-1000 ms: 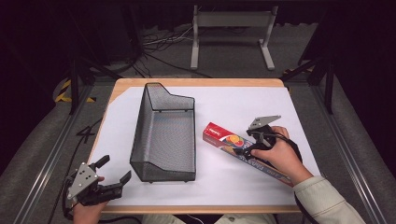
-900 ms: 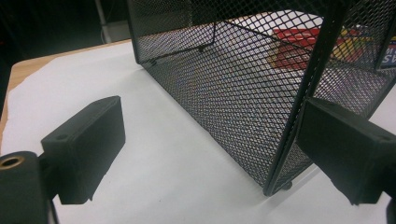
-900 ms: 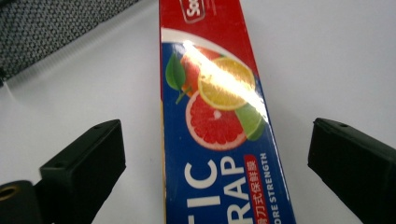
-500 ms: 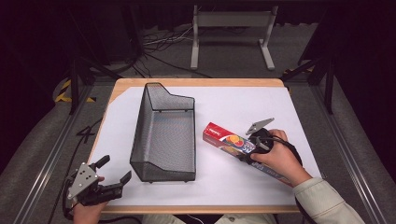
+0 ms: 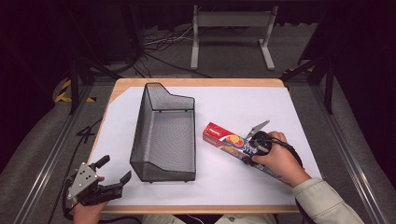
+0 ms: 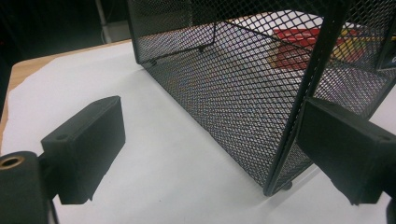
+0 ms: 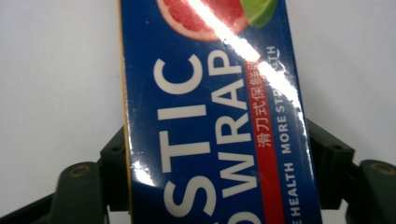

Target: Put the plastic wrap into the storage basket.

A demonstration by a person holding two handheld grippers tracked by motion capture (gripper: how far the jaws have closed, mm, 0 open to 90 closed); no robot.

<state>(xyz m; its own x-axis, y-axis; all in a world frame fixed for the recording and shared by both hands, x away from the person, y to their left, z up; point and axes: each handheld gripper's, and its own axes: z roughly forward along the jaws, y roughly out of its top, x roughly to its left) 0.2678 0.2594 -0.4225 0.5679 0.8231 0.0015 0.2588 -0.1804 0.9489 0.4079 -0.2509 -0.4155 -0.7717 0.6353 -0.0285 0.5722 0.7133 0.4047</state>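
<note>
Left gripper (image 5: 113,175) jaws spread; right gripper (image 5: 249,150) jaws just closing.

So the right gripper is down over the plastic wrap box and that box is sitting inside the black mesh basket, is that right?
Not quite. The right gripper is down over the plastic wrap box, with its jaws on either side of it, but the box lies on the white table beside the mesh basket, to its right, not inside it. The high view shows this.
</note>
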